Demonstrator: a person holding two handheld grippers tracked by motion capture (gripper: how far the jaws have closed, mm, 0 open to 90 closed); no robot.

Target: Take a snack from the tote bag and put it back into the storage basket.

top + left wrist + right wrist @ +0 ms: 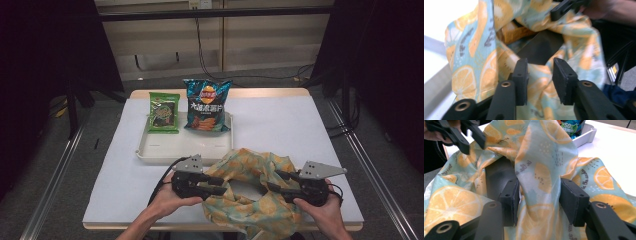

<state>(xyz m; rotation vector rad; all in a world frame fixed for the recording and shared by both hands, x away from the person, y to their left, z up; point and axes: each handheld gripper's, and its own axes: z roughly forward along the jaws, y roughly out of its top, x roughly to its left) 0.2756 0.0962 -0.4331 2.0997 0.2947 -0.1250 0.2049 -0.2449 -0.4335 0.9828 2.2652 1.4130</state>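
Crumpled lemon-print cloth bag [250,187], soft folds.

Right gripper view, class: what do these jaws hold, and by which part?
The right gripper pinches a fold at the rim of the lemon-print fabric bag. The left gripper stands open, fabric between its jaws unpressed.

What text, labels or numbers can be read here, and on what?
"50": on a pack in the white tray, in the right gripper view.
Blue chip bag: round logo and large white characters, too small to read.
Green snack pack: print too small.
Lemon-print cloth bag: cursive lettering, blurred.
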